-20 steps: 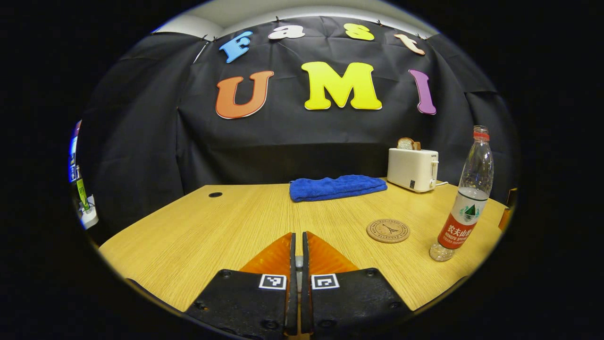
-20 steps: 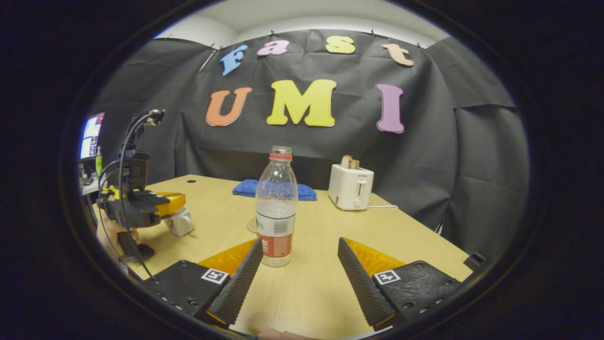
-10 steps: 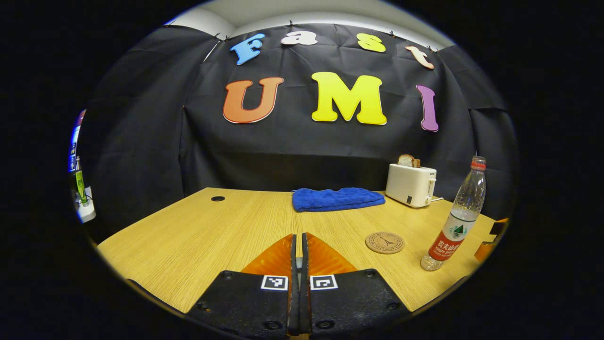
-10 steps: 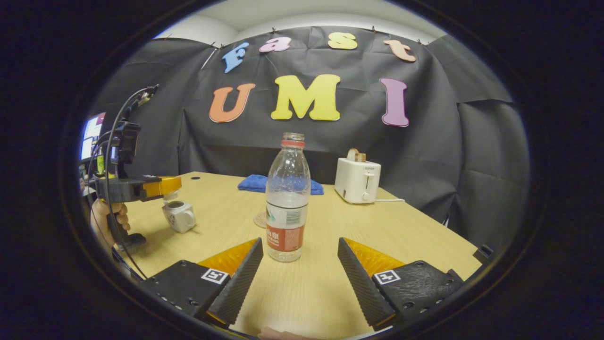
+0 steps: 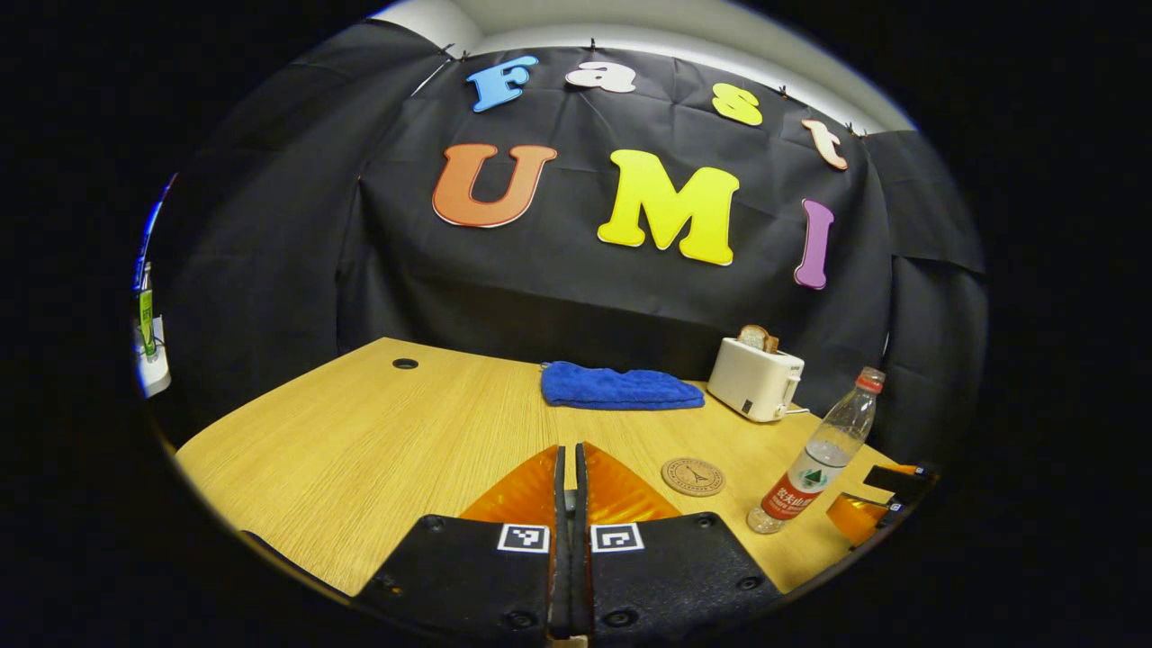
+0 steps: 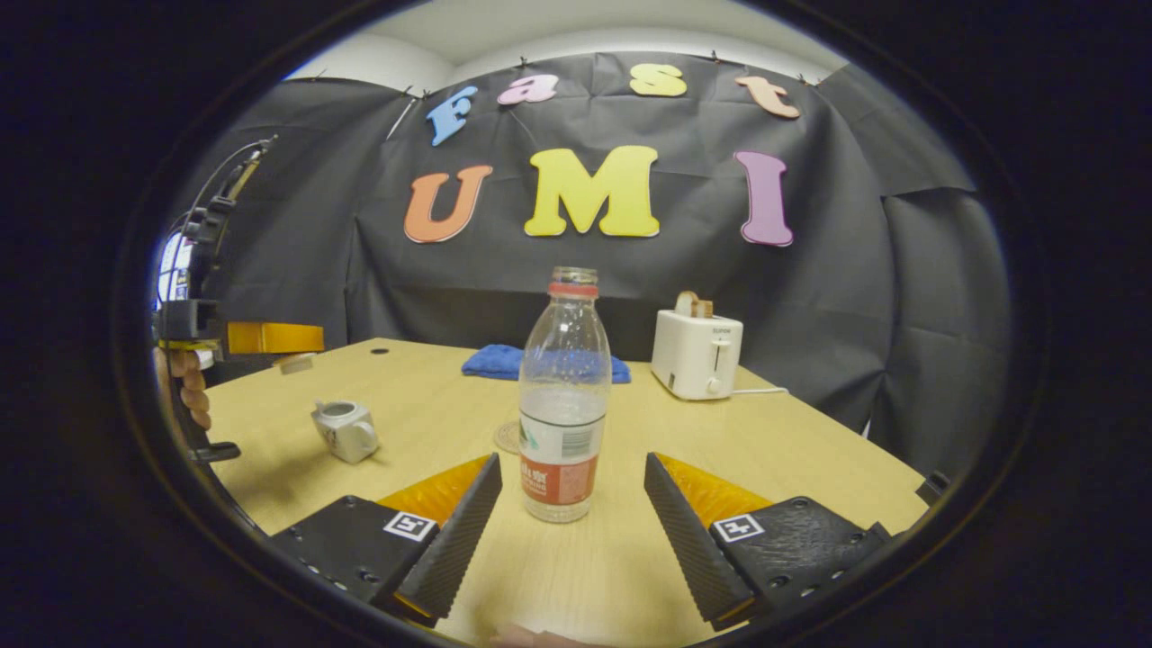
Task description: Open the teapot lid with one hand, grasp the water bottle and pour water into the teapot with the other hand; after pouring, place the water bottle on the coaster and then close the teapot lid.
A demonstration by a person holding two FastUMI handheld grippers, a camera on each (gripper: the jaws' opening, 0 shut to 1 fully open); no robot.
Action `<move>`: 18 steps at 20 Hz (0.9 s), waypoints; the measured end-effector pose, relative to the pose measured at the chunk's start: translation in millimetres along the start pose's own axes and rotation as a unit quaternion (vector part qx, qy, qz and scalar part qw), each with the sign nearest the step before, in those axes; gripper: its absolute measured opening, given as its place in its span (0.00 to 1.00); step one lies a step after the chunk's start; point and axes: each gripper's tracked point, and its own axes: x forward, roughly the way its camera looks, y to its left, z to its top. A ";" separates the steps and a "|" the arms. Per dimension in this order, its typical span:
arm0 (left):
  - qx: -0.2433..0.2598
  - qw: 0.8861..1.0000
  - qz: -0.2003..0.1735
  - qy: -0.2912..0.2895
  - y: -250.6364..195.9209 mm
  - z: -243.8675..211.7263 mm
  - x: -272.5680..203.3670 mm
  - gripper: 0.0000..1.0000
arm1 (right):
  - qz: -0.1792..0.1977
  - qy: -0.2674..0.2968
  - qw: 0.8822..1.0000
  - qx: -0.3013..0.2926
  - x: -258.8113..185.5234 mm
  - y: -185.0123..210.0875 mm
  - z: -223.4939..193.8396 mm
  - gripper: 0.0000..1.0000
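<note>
A clear water bottle [image 6: 562, 405] with a red label stands on the table, right at the tips of my open right gripper [image 6: 571, 463]; neither finger touches it. The same bottle [image 5: 814, 468] shows at the right of the left gripper view. The small white teapot [image 6: 345, 430] sits uncovered at the left. High above it a hand holds my left gripper [image 6: 270, 337], shut on the pale teapot lid [image 6: 295, 362]. In its own view the left gripper [image 5: 567, 450] has its fingers pressed together. The round cork coaster [image 5: 693, 476] lies just behind the bottle.
A white toaster [image 6: 697, 355] with bread in it stands at the back right, its cord trailing right. A folded blue towel [image 6: 490, 362] lies at the back middle. The wooden table [image 5: 360, 432] has a cable hole [image 5: 405, 364] at the far left.
The left gripper has risen up and away from the teapot with the lid in it, leaving the pot uncovered. The right gripper has edged closer to the bottle, still open.
</note>
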 end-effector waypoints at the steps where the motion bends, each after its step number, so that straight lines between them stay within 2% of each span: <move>1: 0.001 1.000 -0.003 -0.002 -2.0 3.4 -2.7 0.03 | -0.002 -0.002 1.000 0.004 3.5 -3.7 1.6 0.98; 2: 0.001 1.000 -0.006 -0.006 -5.6 6.1 -5.0 0.03 | 0.000 -0.002 1.000 0.009 6.6 -4.6 3.7 0.96; 6: 0.011 1.000 -0.006 -0.010 -11.9 10.6 -10.1 0.03 | 0.011 0.003 1.000 0.021 18.2 -2.1 3.5 0.98; 9: -0.005 1.000 -0.015 -0.001 -16.6 10.4 -14.8 0.03 | 0.014 0.004 1.000 0.019 31.5 3.5 6.7 0.95; 13: -0.030 0.999 -0.028 -0.003 -17.4 17.3 -23.4 0.02 | 0.013 0.002 1.000 0.021 52.2 9.8 8.5 0.98; 14: -0.030 0.999 -0.027 -0.005 -15.7 18.7 -24.0 0.03 | 0.014 0.006 1.000 0.023 56.8 11.8 8.6 0.96; 18: -0.031 0.999 -0.032 -0.006 -14.3 19.3 -24.2 0.03 | 0.009 0.019 0.999 0.027 72.4 10.7 3.1 0.98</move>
